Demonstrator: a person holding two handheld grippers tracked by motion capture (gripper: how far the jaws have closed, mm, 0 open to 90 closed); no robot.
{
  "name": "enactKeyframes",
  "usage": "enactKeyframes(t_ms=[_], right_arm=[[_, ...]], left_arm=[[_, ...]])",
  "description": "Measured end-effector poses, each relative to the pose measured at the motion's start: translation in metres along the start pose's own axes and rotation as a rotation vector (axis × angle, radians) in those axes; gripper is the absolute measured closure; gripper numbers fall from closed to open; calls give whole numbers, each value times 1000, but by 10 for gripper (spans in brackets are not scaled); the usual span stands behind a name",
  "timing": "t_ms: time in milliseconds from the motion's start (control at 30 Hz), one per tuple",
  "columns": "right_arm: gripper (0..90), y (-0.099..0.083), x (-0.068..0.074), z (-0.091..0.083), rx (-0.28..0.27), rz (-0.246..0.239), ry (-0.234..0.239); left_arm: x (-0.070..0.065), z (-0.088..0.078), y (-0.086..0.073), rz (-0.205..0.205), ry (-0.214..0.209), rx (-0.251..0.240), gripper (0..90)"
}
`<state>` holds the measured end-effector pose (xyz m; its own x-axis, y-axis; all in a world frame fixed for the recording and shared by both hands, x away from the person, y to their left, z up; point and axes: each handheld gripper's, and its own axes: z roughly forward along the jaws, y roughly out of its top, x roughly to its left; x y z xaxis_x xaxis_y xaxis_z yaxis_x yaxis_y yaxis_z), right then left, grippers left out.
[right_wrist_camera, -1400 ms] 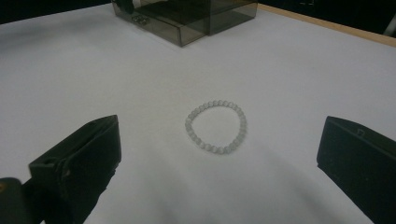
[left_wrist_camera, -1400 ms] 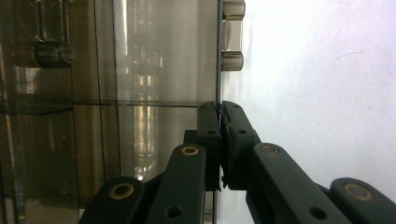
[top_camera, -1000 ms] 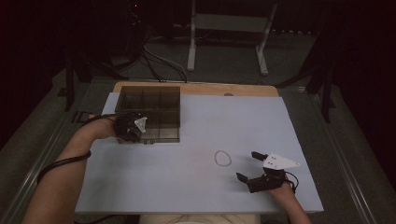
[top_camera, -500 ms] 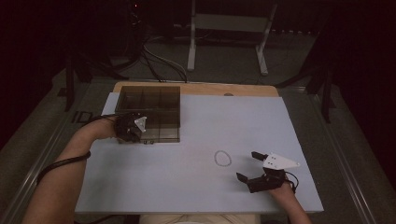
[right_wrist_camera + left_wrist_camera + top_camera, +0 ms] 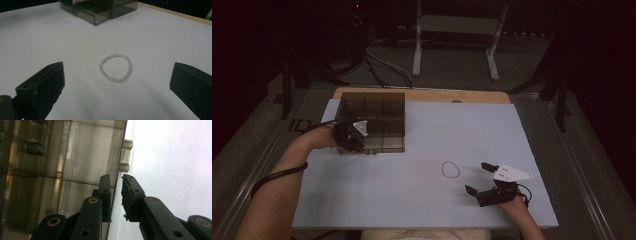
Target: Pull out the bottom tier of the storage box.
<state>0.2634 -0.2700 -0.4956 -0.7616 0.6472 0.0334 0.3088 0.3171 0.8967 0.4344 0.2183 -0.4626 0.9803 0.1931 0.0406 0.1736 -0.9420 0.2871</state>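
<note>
A smoky see-through box with compartments sits at the far left of the white table top. My left gripper is at the box's front edge. In the left gripper view its jaws straddle the thin front wall of the box, one inside and one outside. They have just been opening, and a gap shows beside the wall. A pale bead bracelet lies flat on the table. My right gripper rests open just right of it, with the bracelet ahead between the wide jaws.
Two small metal fittings stick out from the box's front edge. The box lies far behind the bracelet in the right gripper view. A wooden table edge runs along the back. A stand's legs and cables are on the floor beyond.
</note>
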Motion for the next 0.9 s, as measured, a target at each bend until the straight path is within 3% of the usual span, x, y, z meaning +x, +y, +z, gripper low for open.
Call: enactKeyframes(t_ms=[200, 367, 600, 700, 767, 900], right_arm=[[0, 0, 0, 0, 0, 1, 0], [0, 0, 0, 0, 1, 0, 2], [0, 0, 0, 0, -1, 2, 1], [0, 0, 0, 0, -1, 3, 2], [0, 0, 0, 0, -1, 2, 1], [0, 0, 0, 0, -3, 2, 1]], left_arm=[[-1, -10, 1, -79, -10, -93, 725], [-1, -17, 2, -160, 13, -171, 644], [-3, -21, 9, -231, 16, -224, 484], [-2, -21, 15, -295, 20, -235, 374], [-3, -22, 19, -306, 16, -247, 278], [-6, -23, 28, -308, 12, -260, 183]])
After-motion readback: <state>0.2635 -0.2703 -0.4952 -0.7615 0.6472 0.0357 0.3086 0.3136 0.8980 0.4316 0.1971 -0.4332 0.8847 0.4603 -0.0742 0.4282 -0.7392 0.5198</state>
